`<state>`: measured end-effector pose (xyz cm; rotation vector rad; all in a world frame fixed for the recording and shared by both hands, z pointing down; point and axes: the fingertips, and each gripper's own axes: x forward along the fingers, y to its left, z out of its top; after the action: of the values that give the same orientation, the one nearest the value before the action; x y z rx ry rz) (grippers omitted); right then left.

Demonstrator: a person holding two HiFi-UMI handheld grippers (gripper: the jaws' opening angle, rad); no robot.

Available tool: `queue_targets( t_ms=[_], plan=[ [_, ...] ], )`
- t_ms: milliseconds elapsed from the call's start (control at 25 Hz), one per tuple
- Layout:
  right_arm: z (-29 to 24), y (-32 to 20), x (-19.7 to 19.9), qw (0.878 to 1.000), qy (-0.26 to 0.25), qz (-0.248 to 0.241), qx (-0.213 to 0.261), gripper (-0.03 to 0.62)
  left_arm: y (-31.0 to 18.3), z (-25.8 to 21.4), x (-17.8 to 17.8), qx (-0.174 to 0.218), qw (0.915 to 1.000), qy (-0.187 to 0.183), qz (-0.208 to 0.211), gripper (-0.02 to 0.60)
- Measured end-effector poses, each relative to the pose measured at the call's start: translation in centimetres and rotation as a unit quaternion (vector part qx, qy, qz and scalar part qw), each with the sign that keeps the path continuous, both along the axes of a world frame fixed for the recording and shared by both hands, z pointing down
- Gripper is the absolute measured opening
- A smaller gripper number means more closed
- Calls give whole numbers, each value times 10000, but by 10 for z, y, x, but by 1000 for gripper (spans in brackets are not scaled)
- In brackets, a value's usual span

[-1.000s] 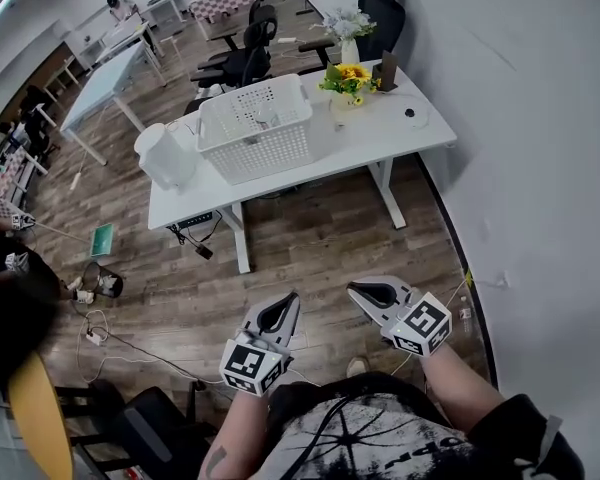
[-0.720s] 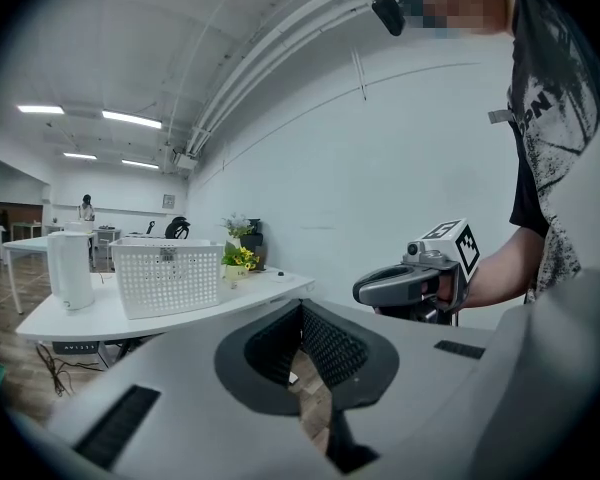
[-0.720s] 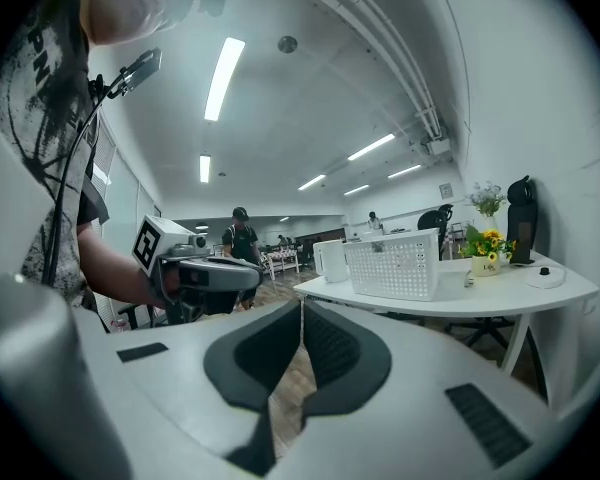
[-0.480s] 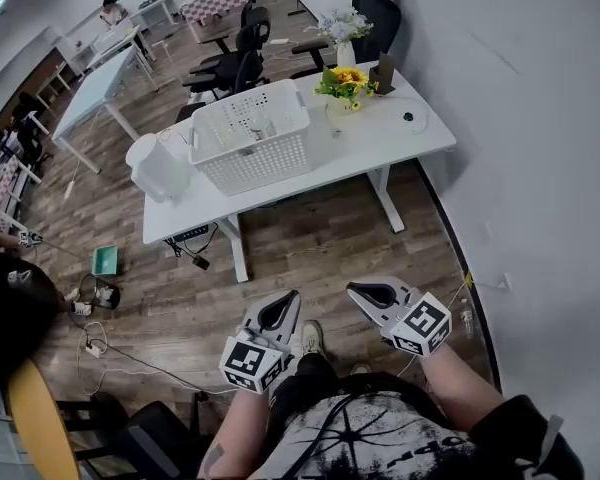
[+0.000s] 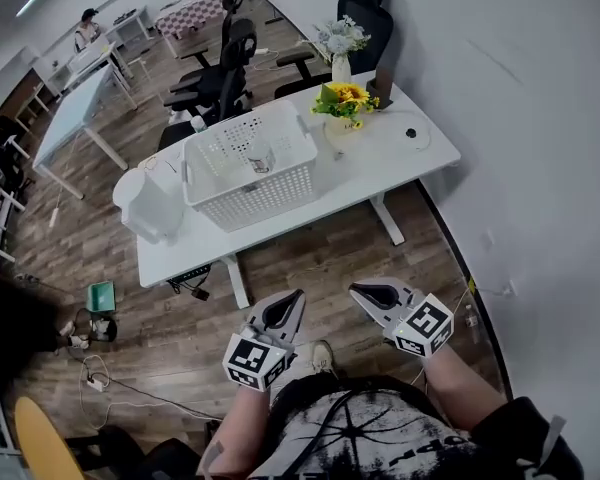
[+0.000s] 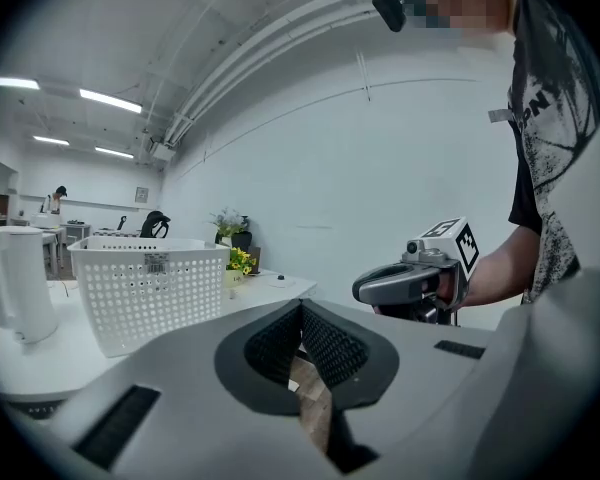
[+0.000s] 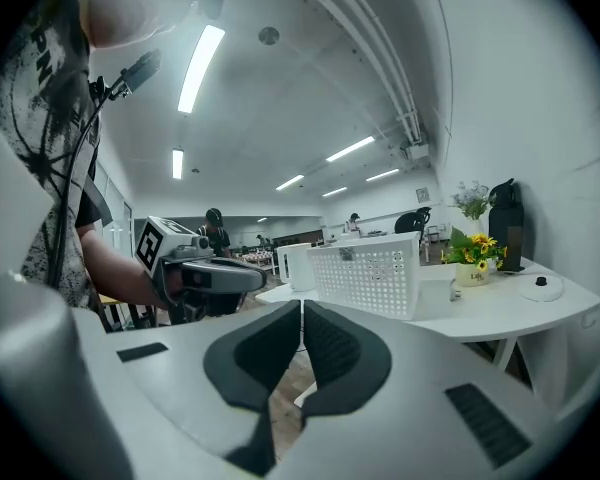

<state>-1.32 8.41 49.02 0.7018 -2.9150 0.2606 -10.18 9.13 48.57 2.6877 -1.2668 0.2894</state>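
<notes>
- Hanging in the air before the person's body, over the wooden floor [image 5: 320, 258]: left gripper [image 5: 294, 298], jaws pressed together, nothing between the pads.
- Right gripper [image 5: 357, 290]: just beside the left and level with it. Its jaws are likewise closed tip to tip and empty. Both grippers point forward, toward the desk.
- White desk [image 5: 400, 163]: ahead of both grippers and well apart from them, with a strip of floor between.
- White perforated basket [image 5: 250, 183]: stands on the desk, left of its middle. It lies ahead and a little to the left of the grippers. Its long axis runs along the desk, across the line in which the jaws point. The left gripper is the nearer of the two.
- Basket contents: one small clear item [image 5: 259, 155], possibly a glass; too small to tell. The gripper views show only the basket's outer wall, not its inside.
- White kettle [image 5: 148, 206]: at the desk's left end, just beside the basket.
- Pot of sunflowers [image 5: 345, 98]: right of the basket, near the desk's far edge. A vase of pale flowers [image 5: 340, 43] stands behind it.
- Small dark object [image 5: 410, 133]: at the desk's right end, resting on a pale round disc; kind not legible.
- Black office chair [image 5: 365, 3]: beyond the desk, partly cut off by it.
- Hidden: each gripper's own body covers the floor directly below it in its own view.
</notes>
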Motion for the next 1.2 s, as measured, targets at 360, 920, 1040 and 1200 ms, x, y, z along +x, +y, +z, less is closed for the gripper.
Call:
queue_targets(
  t_ms=[360,920,1040,1200],
  plan=[
    [-3,-61,-54,9997,51,243,-12,25,-68,1,-50,-17,9996,28,298,11],
    [2,-117,-94,9984,230,510,-4,25,-123,10,-81,21,9979,176,623,11],
    [3,-126,-96,9984,246,517,-17,25,-131,16,-83,-33,9978,176,640,11],
    [3,-141,-94,9983,292,505,-56,25,-143,15,-82,-50,9978,268,608,11]
  ],
)
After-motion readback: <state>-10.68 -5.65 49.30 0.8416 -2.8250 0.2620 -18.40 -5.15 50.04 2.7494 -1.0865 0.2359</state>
